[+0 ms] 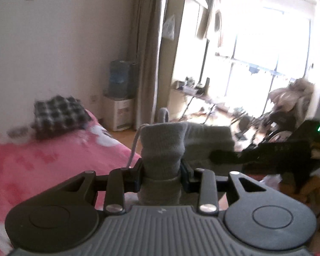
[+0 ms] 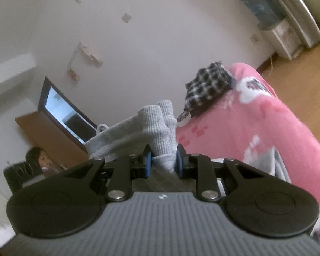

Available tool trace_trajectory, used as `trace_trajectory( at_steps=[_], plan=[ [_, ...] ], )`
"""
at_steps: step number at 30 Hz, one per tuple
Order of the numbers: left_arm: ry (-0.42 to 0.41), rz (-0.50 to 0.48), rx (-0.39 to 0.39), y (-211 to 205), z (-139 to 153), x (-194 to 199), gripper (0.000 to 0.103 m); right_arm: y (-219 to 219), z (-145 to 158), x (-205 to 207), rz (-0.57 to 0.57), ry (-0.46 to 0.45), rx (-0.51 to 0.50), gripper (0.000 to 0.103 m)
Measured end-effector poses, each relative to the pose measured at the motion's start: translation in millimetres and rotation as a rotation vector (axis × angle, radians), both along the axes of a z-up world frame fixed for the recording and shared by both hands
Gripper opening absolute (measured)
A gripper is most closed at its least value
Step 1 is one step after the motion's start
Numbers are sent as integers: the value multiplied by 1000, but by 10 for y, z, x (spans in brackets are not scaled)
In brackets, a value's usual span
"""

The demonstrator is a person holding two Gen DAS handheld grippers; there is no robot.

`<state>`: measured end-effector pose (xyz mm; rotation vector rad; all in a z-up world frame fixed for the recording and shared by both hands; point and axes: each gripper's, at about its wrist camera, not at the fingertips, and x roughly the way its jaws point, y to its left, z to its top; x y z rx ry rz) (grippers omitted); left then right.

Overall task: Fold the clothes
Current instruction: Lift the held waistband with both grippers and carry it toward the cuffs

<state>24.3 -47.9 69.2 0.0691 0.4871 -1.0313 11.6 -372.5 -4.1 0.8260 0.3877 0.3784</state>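
Both tools are pinching the same grey knit garment (image 1: 162, 149), each at its own bunched corner, and the cloth is up in the air rather than lying on anything. The left tool (image 1: 161, 170) has a thick wad of the grey knit squeezed between its pads, with a drawstring-like cord trailing off the fabric to the left. The right tool (image 2: 163, 160) clamps a narrower fold of the same grey garment between its blue pads (image 2: 149, 160), and a band of the fabric runs off to the left in that view — presumably toward the other tool.

As to progress: 1 item, a black-and-white checked garment (image 1: 59, 115), already sits folded on the pink bedspread (image 1: 53, 162), at the far end of the bed close to the wall. So at least 1 fold looks finished. The grey piece looks early in its turn — it is lifted and held by 2 points, not yet laid flat on the bed, and no fold in it can be made out. What seems left is to spread it on the open pink surface near the bed's edge, fold it, and set it by the checked one. Whether more clothes wait elsewhere cannot be told.
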Motion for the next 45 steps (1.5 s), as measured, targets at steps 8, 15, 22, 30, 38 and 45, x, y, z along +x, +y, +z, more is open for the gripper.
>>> trace_trajectory(
  at_steps=[8, 15, 22, 30, 38, 45],
  plan=[
    [111, -17, -64, 285, -376, -608, 35, 223, -231, -791, -62, 97, -47, 21],
    [97, -67, -21, 171, -445, -1181, 35, 228, -179, -1421, -101, 97, -151, 21],
    [48, -124, 33, -161, -462, -1992, 35, -47, -211, -2136, -127, 87, -218, 21],
    [-56, -218, 161, -476, -700, -2905, 35, -405, -491, -2793, -96, 94, -246, 21],
    [-88, -325, 268, -632, -1293, -3302, 35, -493, -848, -3116, -46, 164, -376, 22],
    [-87, -512, 366, -445, -1766, -3526, 49, -487, -1273, -3524, -39, 277, -457, 36]
  ],
)
